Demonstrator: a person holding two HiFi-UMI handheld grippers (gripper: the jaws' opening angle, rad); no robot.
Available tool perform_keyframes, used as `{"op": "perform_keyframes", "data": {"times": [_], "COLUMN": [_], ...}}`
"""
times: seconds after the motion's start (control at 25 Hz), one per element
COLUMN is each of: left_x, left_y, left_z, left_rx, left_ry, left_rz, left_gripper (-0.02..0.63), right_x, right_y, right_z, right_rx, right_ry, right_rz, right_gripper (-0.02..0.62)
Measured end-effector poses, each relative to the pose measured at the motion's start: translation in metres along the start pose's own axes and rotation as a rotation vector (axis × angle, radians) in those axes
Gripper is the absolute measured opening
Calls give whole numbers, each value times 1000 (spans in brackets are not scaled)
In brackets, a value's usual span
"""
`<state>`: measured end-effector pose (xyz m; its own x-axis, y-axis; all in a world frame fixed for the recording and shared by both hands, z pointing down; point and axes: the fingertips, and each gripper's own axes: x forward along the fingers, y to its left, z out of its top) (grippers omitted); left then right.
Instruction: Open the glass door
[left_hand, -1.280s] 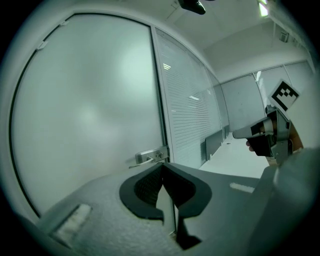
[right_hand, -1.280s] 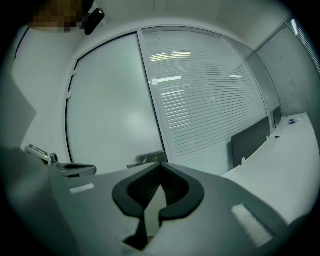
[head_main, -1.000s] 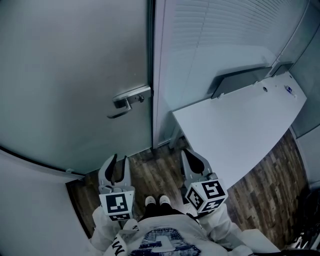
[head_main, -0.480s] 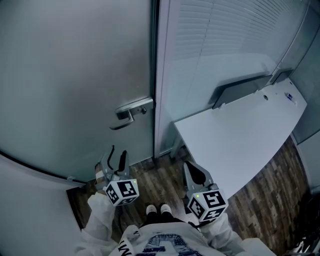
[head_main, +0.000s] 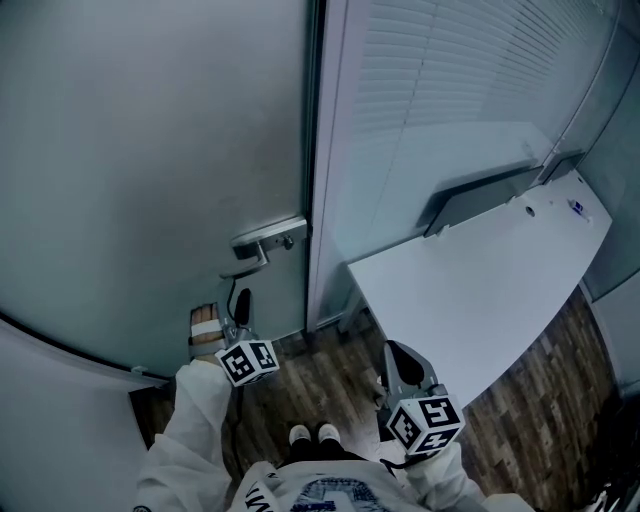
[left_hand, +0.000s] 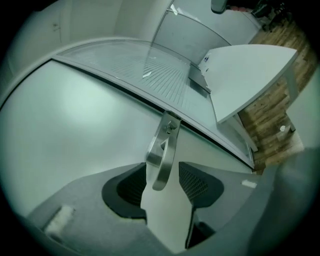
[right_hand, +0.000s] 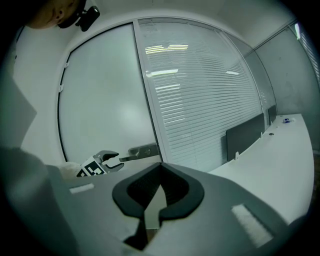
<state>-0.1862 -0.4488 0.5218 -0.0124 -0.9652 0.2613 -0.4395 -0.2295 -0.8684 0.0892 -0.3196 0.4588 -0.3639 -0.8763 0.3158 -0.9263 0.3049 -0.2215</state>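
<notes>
Left gripper (left_hand: 163, 175), jaws spread wide, straddles the tip of the lever handle (left_hand: 162, 150) on the glass door (left_hand: 75, 110) without gripping it; right gripper (right_hand: 160, 167) hangs closed and empty.

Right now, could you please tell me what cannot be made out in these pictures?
- Every view: the glass door is frosted, so nothing behind it shows.
- Head view: the small item on the desk is too small to identify.
- Right gripper view: the right tongs hide the floor ahead with their own body.
- Head view: any keyhole on the door handle is too small to tell.
</notes>
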Motion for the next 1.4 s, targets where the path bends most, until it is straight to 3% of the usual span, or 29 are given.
{"op": "perform_keyframes", "data": {"times": [0.28,0.44,1.0,1.12,1.4], "left_x": [32,45,58,60,61], "left_y": [-2,-5,-11,-8,-5], "left_z": [6,8,1,1,-4], "left_rx": [162,208,231,229,222], "left_ry": [11,9,25,25,51], "left_rz": [7,7,3,28,54], "left_gripper": [212,212,189,120,98], "right_x": [5,4,1,2,0], "right_y": [6,5,0,-2,-4], "right_z": [-5,-6,-10,-12,-13], "right_rx": [-7,-5,5,6,10], "right_ry": [19,24,32,33,40], "right_rz": [12,4,-18,-20,-25], "right_gripper": [6,6,6,6,6]}}
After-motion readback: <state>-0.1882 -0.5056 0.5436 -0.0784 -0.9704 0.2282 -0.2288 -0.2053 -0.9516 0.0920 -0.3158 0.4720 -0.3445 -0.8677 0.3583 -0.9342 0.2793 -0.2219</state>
